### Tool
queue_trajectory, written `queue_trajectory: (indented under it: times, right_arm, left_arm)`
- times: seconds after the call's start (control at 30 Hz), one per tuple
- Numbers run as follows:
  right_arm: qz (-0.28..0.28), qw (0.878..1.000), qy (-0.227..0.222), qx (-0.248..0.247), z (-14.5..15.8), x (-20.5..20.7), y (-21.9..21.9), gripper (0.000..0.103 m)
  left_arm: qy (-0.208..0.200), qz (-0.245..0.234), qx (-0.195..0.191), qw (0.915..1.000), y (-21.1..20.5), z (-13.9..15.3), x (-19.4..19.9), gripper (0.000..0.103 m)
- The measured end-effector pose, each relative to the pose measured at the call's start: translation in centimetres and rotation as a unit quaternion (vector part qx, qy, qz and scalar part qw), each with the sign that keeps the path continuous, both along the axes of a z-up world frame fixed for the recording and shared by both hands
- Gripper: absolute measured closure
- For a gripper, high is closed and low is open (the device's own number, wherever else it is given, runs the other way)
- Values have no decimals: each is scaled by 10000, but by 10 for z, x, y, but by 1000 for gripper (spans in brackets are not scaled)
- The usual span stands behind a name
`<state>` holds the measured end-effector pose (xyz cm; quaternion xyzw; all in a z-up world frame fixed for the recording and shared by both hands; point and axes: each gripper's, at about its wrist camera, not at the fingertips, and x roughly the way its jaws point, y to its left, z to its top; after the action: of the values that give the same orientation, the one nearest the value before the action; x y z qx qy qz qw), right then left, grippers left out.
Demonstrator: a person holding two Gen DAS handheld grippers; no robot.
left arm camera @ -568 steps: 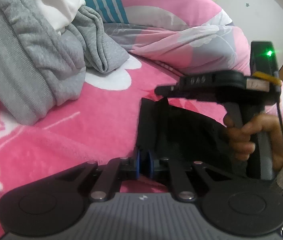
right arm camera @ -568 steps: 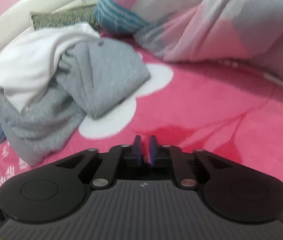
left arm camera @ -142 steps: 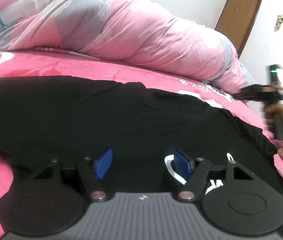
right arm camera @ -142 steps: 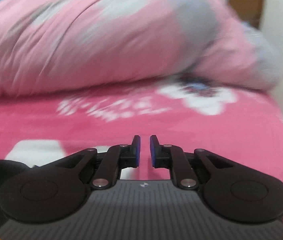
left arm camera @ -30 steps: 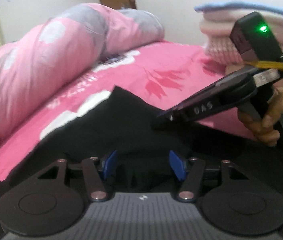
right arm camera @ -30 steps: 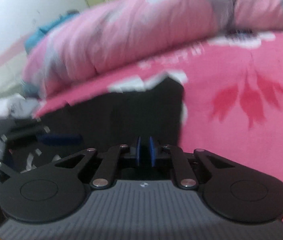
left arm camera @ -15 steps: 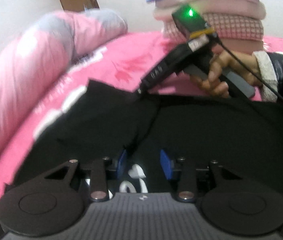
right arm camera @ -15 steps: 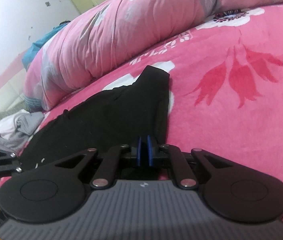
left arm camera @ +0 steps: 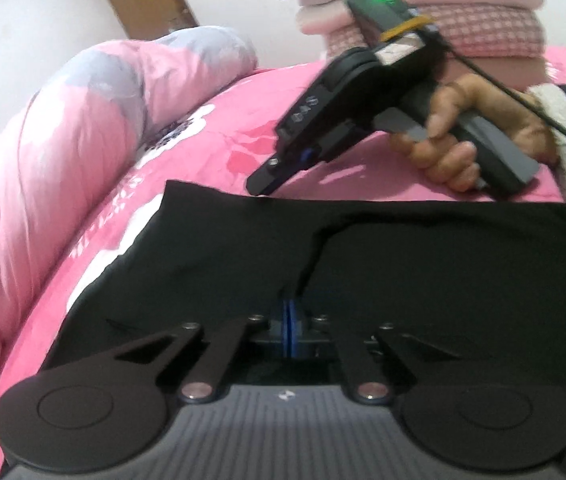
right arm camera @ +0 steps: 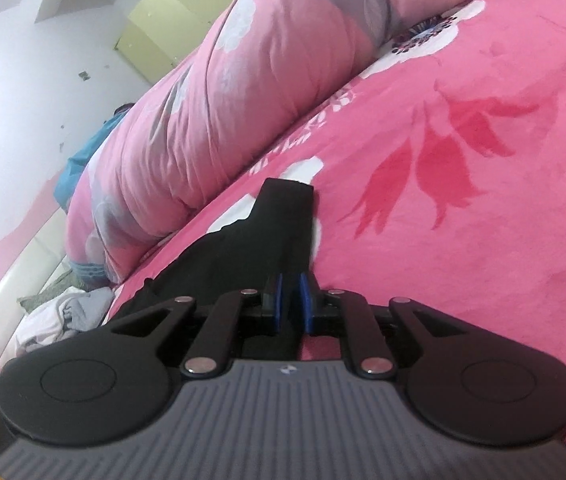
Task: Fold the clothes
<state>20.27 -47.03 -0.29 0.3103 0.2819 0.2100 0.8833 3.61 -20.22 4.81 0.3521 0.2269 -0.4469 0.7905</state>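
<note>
The left gripper (left arm camera: 287, 330) has its fingers pressed together on a raised pleat of the black garment (left arm camera: 443, 280), pinching cloth near a seam or opening in the fabric. The right gripper (right arm camera: 291, 308) has its fingers standing slightly apart, with the garment's edge lying between and under them; whether they press the cloth cannot be told from its own view. In the left view the right gripper's tip meets the garment's far edge, held by a hand (left arm camera: 451, 148) in a white-cuffed sleeve. The garment lies spread flat across the pink bed (right arm camera: 483, 200), one narrow part, probably a sleeve, pointing toward the rolled quilt (right arm camera: 243, 100). A stack of folded items (left arm camera: 463, 12) sits behind the hand, and loose clothes (right arm camera: 63, 312) lie near the headboard. Judgement: a fold of the spread garment is in hand, with both grippers at its edge region. The next move calls for a firm hold at both points, then an even lift and carry across the body so the cloth lands without wrinkles.
</note>
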Motion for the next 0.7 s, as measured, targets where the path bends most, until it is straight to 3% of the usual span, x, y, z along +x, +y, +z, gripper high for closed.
queue_trajectory:
  times: [0.17, 0.3, 0.4, 0.5, 0.57, 0.6, 0.7]
  right_arm:
    - [-13, 10000, 3, -86, -1, 0, 1, 93]
    - [-24, 9999, 4, -98, -2, 0, 0, 93]
    - [-16, 9999, 34, -158, -3, 1, 1, 93]
    - [5, 9998, 35, -182, -3, 1, 2, 93]
    - [18, 9998, 36, -198, -4, 1, 3, 93]
    - [18, 9998, 36, -207, -4, 1, 3, 93]
    - [19, 9997, 36, -232, -3, 1, 4, 93]
  left_arm:
    - [91, -55, 73, 9999, -2, -3, -7, 102]
    - [145, 107, -446, 9988, 5, 15, -1, 87]
    - [65, 403, -775, 9962, -6, 19, 13, 86]
    - [619, 578, -916, 9922, -21, 5, 31, 84]
    - [927, 410, -732, 9922, -25, -10, 26, 84]
    - [846, 289, -684, 9936, -24, -12, 18, 84]
    - [1063, -103, -616, 9924, -15, -4, 4, 89]
